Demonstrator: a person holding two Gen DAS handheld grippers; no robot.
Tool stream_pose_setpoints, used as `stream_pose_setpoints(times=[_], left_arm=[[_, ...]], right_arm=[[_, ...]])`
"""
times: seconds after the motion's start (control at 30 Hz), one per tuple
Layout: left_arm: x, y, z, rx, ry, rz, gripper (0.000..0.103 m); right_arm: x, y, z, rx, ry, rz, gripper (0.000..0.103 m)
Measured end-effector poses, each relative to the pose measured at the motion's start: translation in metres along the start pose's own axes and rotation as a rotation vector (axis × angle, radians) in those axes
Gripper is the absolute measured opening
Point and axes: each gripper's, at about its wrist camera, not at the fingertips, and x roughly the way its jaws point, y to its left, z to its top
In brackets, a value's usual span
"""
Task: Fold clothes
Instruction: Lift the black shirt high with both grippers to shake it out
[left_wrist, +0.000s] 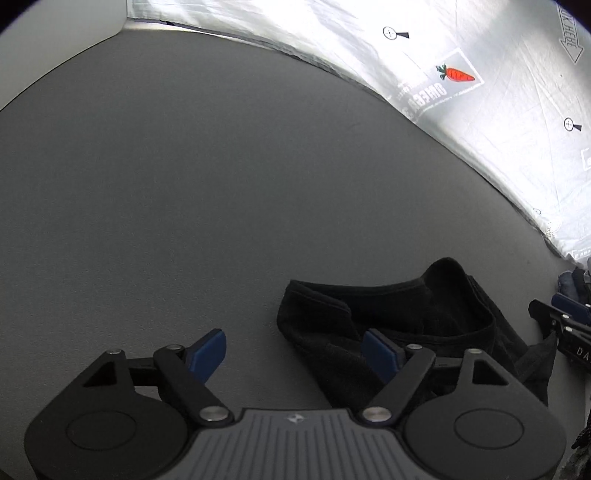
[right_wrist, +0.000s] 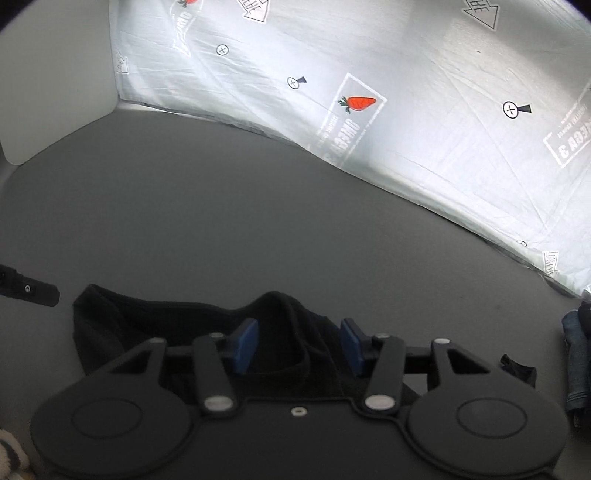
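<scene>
A black garment (left_wrist: 399, 317) lies bunched on the grey table (left_wrist: 184, 184), at lower right in the left wrist view. My left gripper (left_wrist: 295, 352) is open, its right blue pad over the garment's left edge and its left pad over bare table. In the right wrist view the garment (right_wrist: 192, 325) lies just ahead, with a raised fold between the fingers. My right gripper (right_wrist: 299, 345) is open and stands over that fold without closing on it. The right gripper (left_wrist: 561, 325) shows at the right edge of the left wrist view.
A white sheet with carrot prints (right_wrist: 406, 92) hangs along the table's far edge. Folded blue denim (right_wrist: 578, 354) lies at the right edge. The left gripper's finger (right_wrist: 29, 290) juts in from the left. A striped item (right_wrist: 9, 458) sits at bottom left.
</scene>
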Motion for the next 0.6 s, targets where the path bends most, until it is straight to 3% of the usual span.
stream_pose_setpoints(times=[0.13,0.33,0.43,0.5,0.53,0.57,0.6], left_arm=[[0.024,-0.004,0.005,-0.012,0.066,0.001,0.082],[0.038,-0.009,0.001,0.018,0.114,0.039,0.079],[0.035,-0.013,-0.001,0.061,0.091,0.062,0.071],[0.034,-0.017,-0.001,0.057,0.064,0.095,0.049],[0.034,-0.019,-0.001,0.059,0.053,0.107,0.042],[0.036,-0.023,0.000,0.067,0.039,0.127,0.019],[0.039,-0.028,0.001,0.078,0.034,0.151,0.007]], right_arm=[[0.036,-0.009,0.006,-0.017,0.045,-0.006,0.050],[0.102,0.024,0.010,-0.162,0.105,0.090,0.052],[0.126,0.045,0.010,-0.247,0.105,0.035,0.049],[0.134,0.054,0.009,-0.319,0.069,-0.073,0.043],[0.134,0.056,0.009,-0.342,0.046,-0.122,0.034],[0.133,0.055,0.010,-0.351,0.023,-0.162,0.031],[0.130,0.053,0.011,-0.346,0.000,-0.196,0.029]])
